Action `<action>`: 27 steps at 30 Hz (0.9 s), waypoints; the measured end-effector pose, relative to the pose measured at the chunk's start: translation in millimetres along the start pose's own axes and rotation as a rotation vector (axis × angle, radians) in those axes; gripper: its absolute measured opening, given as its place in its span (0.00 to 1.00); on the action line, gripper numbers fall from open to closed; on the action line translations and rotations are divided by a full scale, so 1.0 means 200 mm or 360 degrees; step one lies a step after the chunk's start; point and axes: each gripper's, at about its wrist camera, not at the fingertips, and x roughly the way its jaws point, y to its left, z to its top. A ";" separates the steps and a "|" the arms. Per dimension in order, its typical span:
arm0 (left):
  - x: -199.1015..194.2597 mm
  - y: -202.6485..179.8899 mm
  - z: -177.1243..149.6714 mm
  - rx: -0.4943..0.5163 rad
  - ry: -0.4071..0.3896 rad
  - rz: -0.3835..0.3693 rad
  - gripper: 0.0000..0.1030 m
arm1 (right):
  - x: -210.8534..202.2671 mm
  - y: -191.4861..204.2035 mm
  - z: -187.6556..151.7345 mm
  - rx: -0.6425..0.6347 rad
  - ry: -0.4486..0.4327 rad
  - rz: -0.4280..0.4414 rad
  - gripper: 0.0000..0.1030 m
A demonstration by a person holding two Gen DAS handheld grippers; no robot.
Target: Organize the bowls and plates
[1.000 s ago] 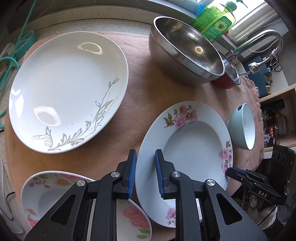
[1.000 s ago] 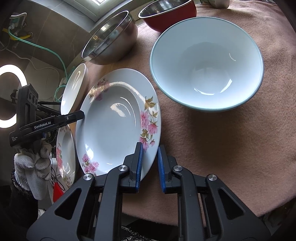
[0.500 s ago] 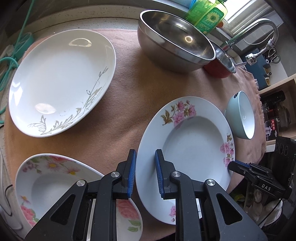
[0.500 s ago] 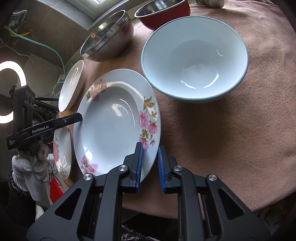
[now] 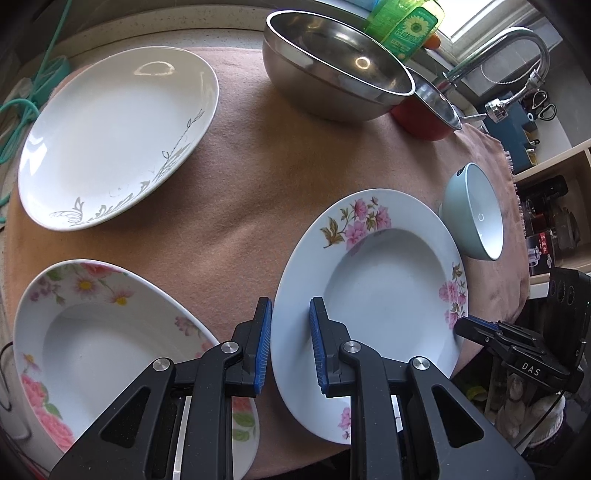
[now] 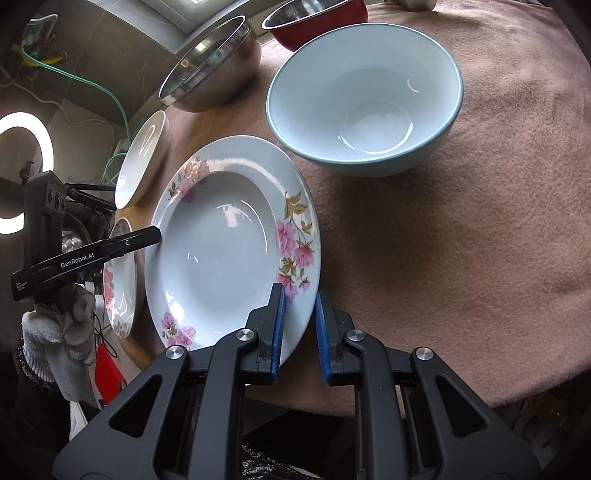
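- The pink-flowered plate (image 5: 373, 295), lying on the cloth-covered bench (image 5: 236, 221), is grasped at its rim by both tools: left tool (image 5: 290, 347) at 6 o'clock, right tool (image 6: 298, 332) likewise.
- The blue bowl (image 6: 365, 96) is seen at 1 o'clock in the right view, near the plate.

We see a pale blue-white soup plate (image 5: 384, 295) with pink blossoms and olive-brown leaves on its rim, at 11, 3 and 6 o'clock of the plate in the left wrist view. At 10 o'clock of that view lies a white plate (image 5: 110, 136) with a silver-grey vine pattern. At 8 o'clock a white dish (image 5: 107, 343) carries pink roses, daisies with yellow centres and green leaves. The cloth (image 5: 258, 177) beneath is a dusty pinkish brown. At 3 o'clock a bowl (image 5: 474, 210) is sea-green outside, white inside. At 12 o'clock stand a shiny steel bowl (image 5: 332, 74), a red bowl (image 5: 421, 118) and a green bottle (image 5: 406, 26) bearing a yellow sunflower. Both grippers (image 5: 290, 343) (image 6: 298, 330) are black with blue pads (image 5: 263, 347).
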 end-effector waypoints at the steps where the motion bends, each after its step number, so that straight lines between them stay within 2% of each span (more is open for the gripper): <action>1: 0.00 0.00 -0.01 -0.0003 0.0000 -0.0001 0.18 | 0.00 0.00 0.00 -0.0002 0.0002 0.0000 0.16; 27: 0.00 -0.03 -0.06 -0.0010 0.0006 -0.0002 0.18 | 0.02 0.00 -0.02 -0.0037 0.0028 -0.0002 0.16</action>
